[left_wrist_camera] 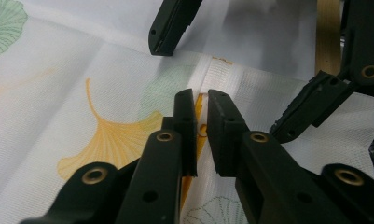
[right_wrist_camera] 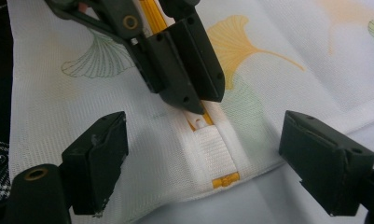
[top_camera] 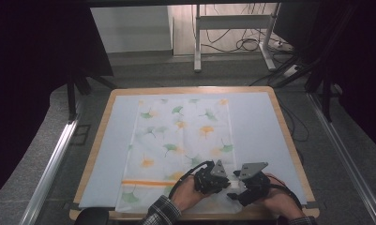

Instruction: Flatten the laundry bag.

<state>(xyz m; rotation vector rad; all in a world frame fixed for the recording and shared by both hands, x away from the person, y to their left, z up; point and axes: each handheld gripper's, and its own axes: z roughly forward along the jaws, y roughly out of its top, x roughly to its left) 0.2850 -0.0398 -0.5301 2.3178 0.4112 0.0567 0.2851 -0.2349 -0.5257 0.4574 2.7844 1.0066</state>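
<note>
White mesh laundry bag (top_camera: pixel 178 145) with a ginkgo-leaf print lies flat on the worktop (top_camera: pixel 270 136), on a pale blue sheet, near the person's edge. Orange zipper (top_camera: pixel 143 182) runs across its near end.

Left gripper (left_wrist_camera: pixel 201 105): fingers nearly together around the white zipper pull (right_wrist_camera: pixel 201 122) at the zipper's end. Looks like a pinch on the pull; contact itself is partly hidden by the fingers, so treat that as a judgement. Right gripper (right_wrist_camera: pixel 203 158): fingers spread wide, straddling the white fabric tab (right_wrist_camera: pixel 210 151) at the bag's corner, pads resting on or just above the mesh, nothing clamped.

Progress, as I read it: zipper work is at the very start. Pull sits at the end stop, right by the tab. Left: slide the pull along the orange line; right gripper probably needs to pin the corner down first.

View differences:
- High view gives the layout: whole bag, both hands (top_camera: pixel 190 190) at its near right corner, zipper line running left. Finger state unreadable there.
- Left gripper view shows the narrow gap between its own fingers and orange tape inside it.
- Right gripper view shows the pull, tab and small orange end stop (right_wrist_camera: pixel 225 179) clearly, plus its own wide-open stance.
</note>
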